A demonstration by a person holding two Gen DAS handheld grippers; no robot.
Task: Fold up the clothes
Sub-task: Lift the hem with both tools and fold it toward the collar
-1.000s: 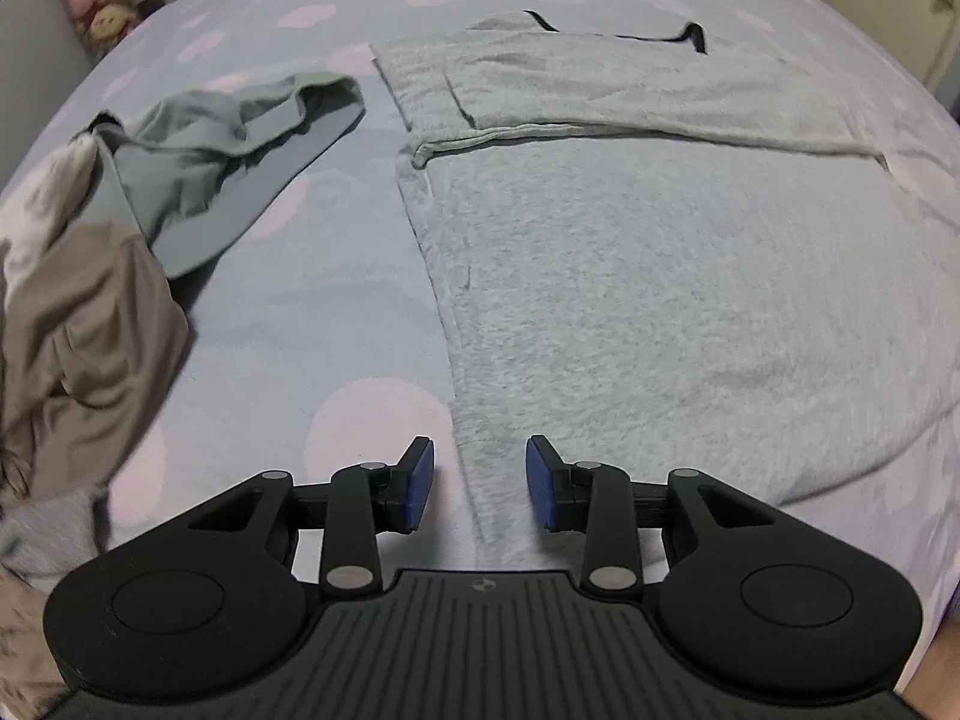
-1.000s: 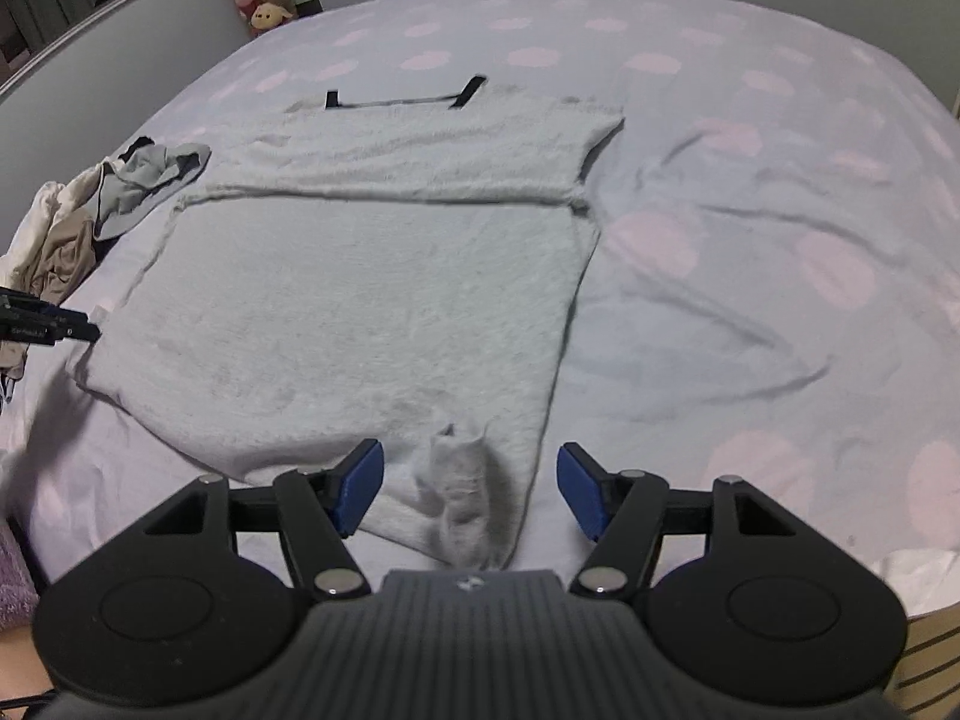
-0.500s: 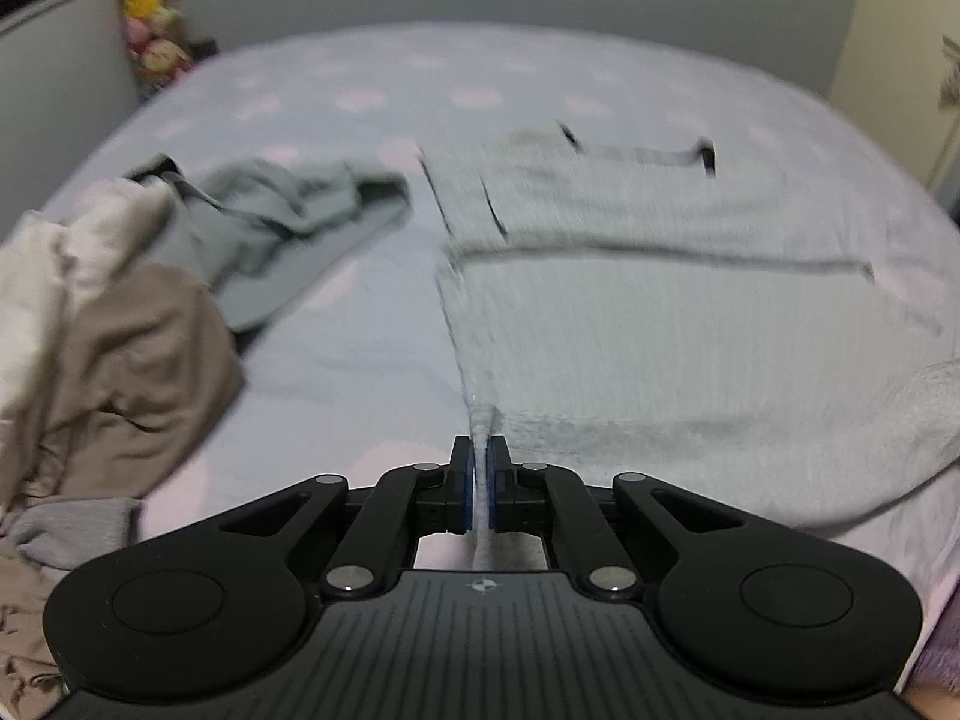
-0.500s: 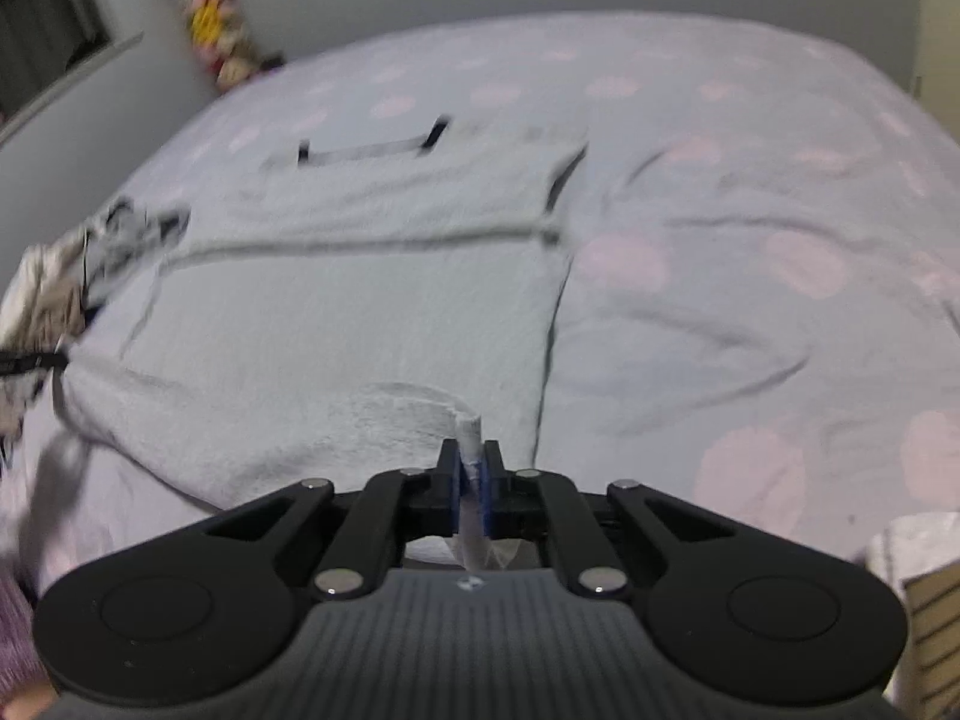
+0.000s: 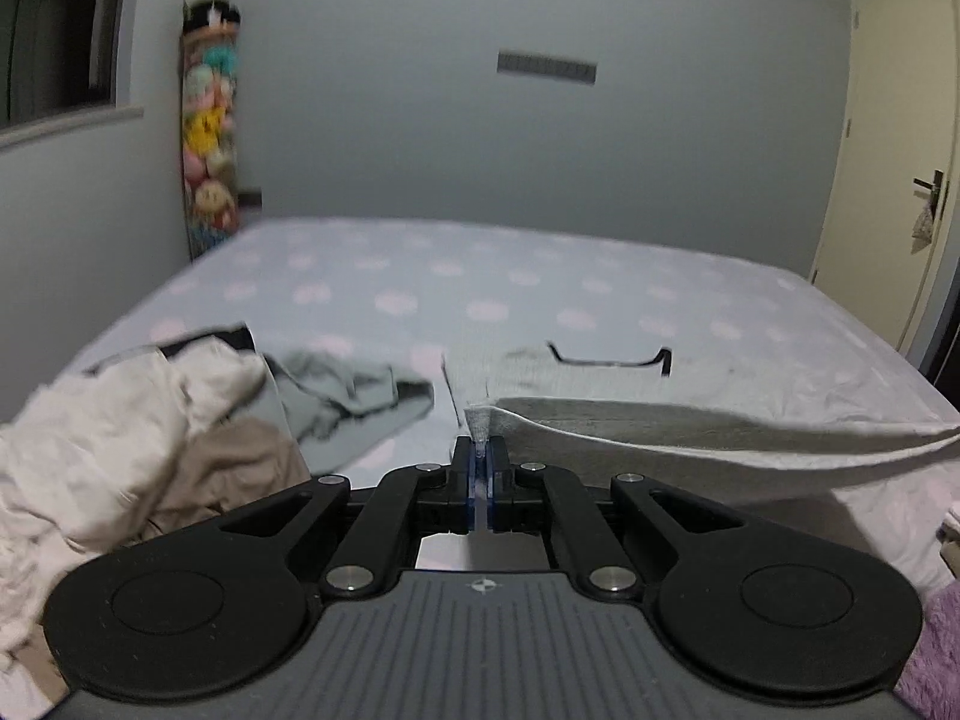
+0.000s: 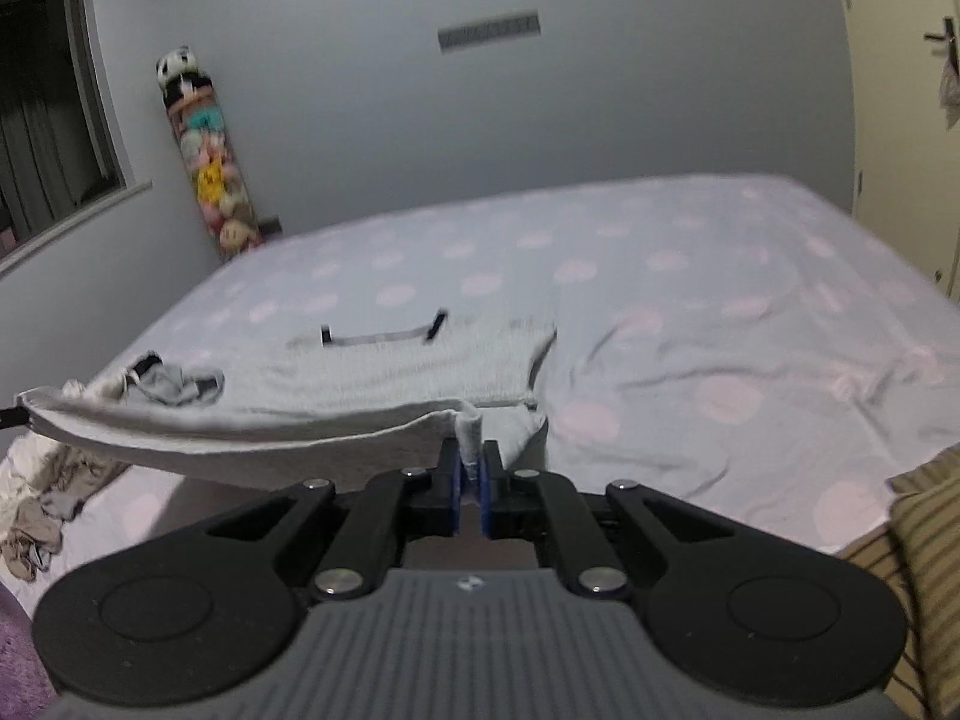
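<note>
left claw point(image 5: 480, 483): level, clamped on grey sweater point(image 5: 690, 429) hem corner
right claw point(image 6: 471, 489): level, clamped on opposite corner, hem raised above bed point(image 6: 690, 312)

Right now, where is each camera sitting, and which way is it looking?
Left wrist camera: sits on the left gripper, looks across the bed toward the wall; its fingers pinch the grey shirt, clothes pile alongside.
Right wrist camera: sits on the right gripper, faces the same way; its fingers pinch the shirt's other corner.
Both show the shirt, the bed and the toy column.
</note>
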